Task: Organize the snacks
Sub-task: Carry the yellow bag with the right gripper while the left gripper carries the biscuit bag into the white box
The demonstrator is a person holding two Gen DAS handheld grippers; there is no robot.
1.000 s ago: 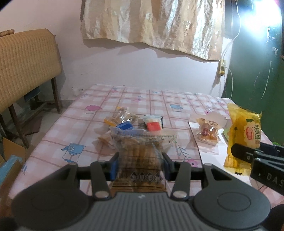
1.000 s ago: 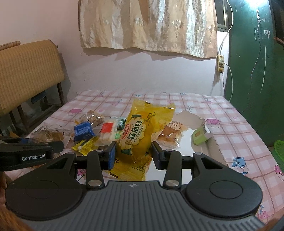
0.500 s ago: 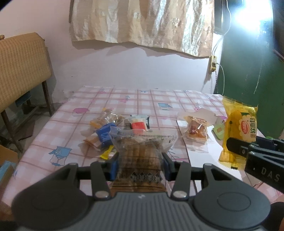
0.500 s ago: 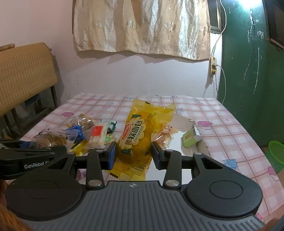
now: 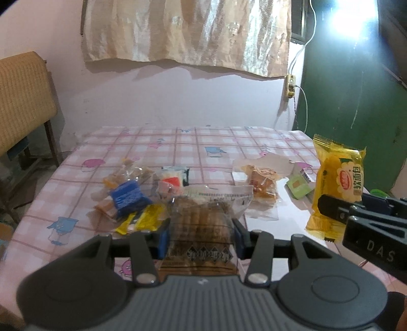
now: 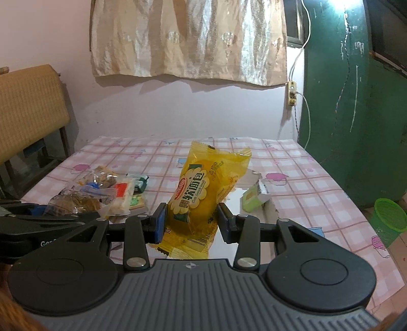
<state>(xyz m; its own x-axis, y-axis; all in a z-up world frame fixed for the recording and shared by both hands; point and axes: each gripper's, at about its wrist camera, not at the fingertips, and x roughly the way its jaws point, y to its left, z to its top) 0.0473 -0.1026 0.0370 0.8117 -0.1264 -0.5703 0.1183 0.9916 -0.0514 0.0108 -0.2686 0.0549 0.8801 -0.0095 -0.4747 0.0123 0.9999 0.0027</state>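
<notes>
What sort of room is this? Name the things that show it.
Most likely a plain room in a home. A table wears a pink checked cloth with cartoon prints, a woven chair back stands beside it, and a crinkled cloth hangs over the painted wall, near a green door.

The clear biscuit bag (image 5: 201, 229) hides its lower end behind the left gripper (image 5: 201, 238) body, and its print is blurred. In the left pile, the blue packet (image 5: 128, 198) covers the wrappers beneath it. At the far right, glare (image 5: 352, 21) washes out the window.
</notes>
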